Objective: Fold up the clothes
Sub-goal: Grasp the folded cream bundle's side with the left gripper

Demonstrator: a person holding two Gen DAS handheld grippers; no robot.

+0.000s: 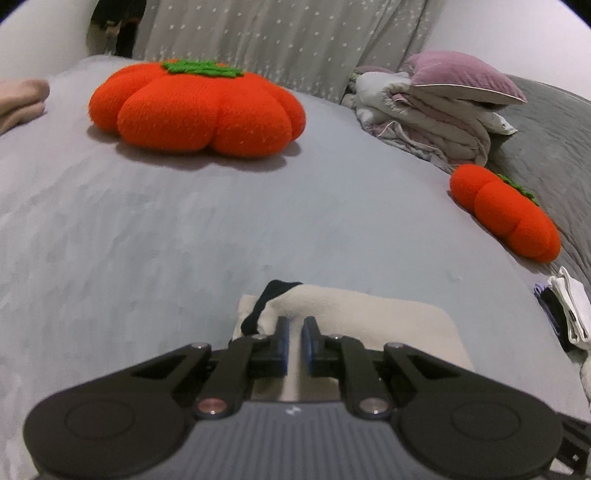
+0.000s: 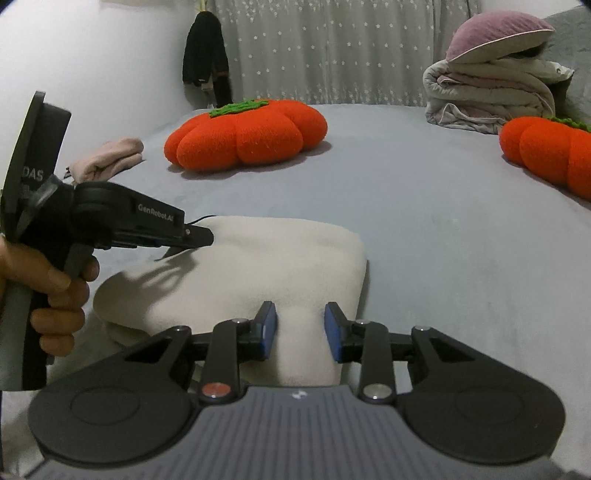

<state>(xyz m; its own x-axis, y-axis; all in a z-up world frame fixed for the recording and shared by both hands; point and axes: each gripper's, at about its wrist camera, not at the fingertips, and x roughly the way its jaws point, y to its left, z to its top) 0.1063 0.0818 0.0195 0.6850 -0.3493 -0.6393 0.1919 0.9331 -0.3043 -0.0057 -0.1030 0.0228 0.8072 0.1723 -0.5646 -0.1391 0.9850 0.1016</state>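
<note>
Right wrist: cream garment (image 2: 236,273) lies between parted fingers (image 2: 267,330).

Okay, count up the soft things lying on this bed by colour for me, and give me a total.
Orange pumpkin cushions: 2, big and small
Cream folded garment: 1
Pink folded cloth: 1
Purple pillow: 1
Pale rolled quilt: 1
White and dark clothes pile: 1
Total: 7

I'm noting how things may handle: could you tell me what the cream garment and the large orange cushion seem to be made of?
Cream garment: probably fleece or soft knit, matte, lying in thick rounded folds. Large orange cushion: plush or knitted yarn, fuzzy surface with stray pale fibres, stuffed lobes, green knitted top.
</note>
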